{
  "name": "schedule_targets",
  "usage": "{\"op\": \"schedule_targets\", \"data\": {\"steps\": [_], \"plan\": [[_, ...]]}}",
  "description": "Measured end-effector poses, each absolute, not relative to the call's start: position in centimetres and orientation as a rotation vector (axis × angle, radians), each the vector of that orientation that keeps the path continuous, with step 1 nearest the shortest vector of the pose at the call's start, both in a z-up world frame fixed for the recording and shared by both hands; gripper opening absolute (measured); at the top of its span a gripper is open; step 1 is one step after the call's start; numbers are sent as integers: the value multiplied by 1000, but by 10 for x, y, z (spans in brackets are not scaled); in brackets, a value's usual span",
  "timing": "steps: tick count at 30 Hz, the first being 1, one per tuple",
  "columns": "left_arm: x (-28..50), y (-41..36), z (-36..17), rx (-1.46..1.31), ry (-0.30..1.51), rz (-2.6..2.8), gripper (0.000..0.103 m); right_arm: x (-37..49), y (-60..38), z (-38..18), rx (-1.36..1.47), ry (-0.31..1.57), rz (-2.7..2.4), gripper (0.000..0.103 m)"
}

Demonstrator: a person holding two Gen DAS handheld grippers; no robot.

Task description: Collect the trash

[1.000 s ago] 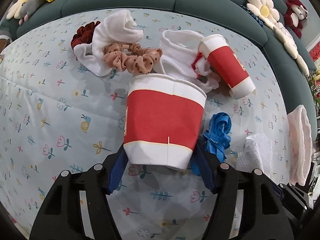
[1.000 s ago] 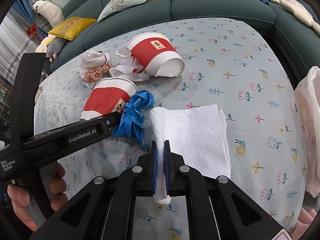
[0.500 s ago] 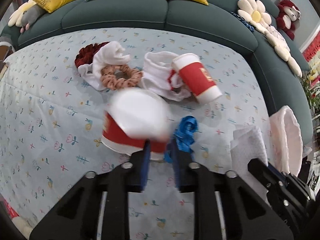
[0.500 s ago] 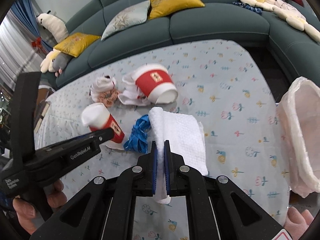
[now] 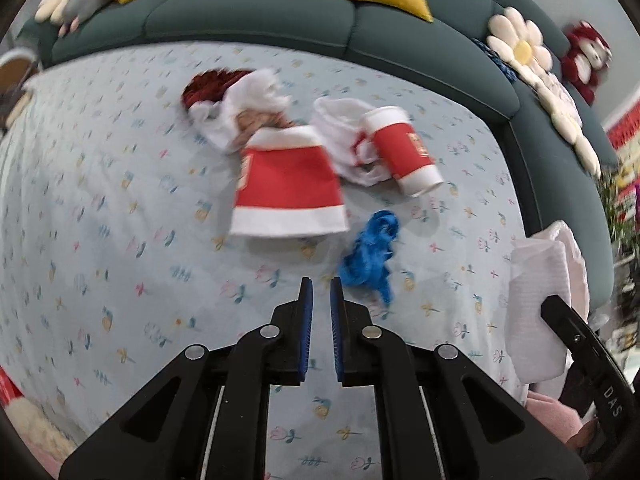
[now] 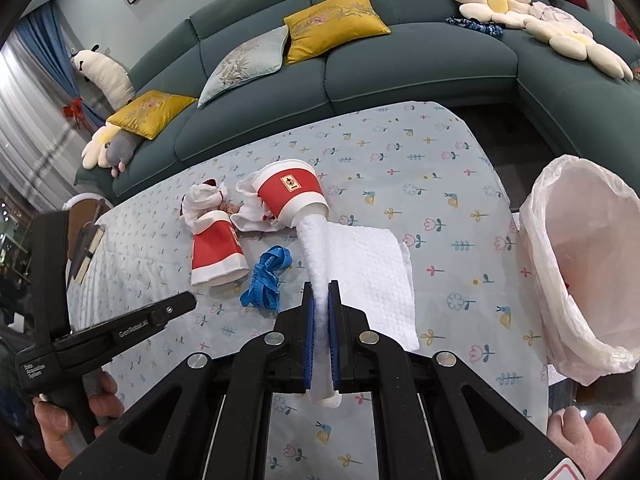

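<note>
A red-and-white paper cup (image 5: 288,184) lies on the flowered tablecloth (image 5: 120,220), clear of my left gripper (image 5: 321,280). That gripper hovers above the cloth, its jaws closing with a narrow gap and nothing between them. A second cup (image 5: 402,150) lies on its side on white cloth further back. A blue ribbon (image 5: 372,252) is crumpled just right of the left fingertips. My right gripper (image 6: 321,284) is shut on a white paper towel (image 6: 360,264) that hangs from it above the table. The near cup (image 6: 216,248) and ribbon (image 6: 266,276) sit left of it.
A white trash bag (image 6: 580,260) stands open at the table's right edge. White socks (image 5: 240,120) and scrunchies (image 5: 208,84) lie behind the cups. A dark green sofa (image 6: 400,64) with cushions wraps the back and right. A hand (image 6: 80,408) holds the left gripper's handle.
The near cup slipped out of the left jaws and now lies on the cloth; those jaws narrowed on nothing. Both grippers rose, the right one lifting the paper towel off the table.
</note>
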State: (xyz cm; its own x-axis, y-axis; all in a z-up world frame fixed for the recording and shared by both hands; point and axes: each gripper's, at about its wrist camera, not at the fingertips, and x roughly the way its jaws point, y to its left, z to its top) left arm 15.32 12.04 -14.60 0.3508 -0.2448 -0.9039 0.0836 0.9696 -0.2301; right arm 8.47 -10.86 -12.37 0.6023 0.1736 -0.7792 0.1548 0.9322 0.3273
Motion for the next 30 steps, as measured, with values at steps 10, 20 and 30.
{"op": "schedule_targets", "data": {"steps": [10,20,30], "plan": [[177,142,-158,-207,1183,-168,66,105,-98,-141,385,969,24,6],[174,143,-196,2,1187,-123,62,121,-93,-161,365,1015,26,6],[198,138,-204,65,1108,-152,37,134,-81,-173,347,1045,33,6]]}}
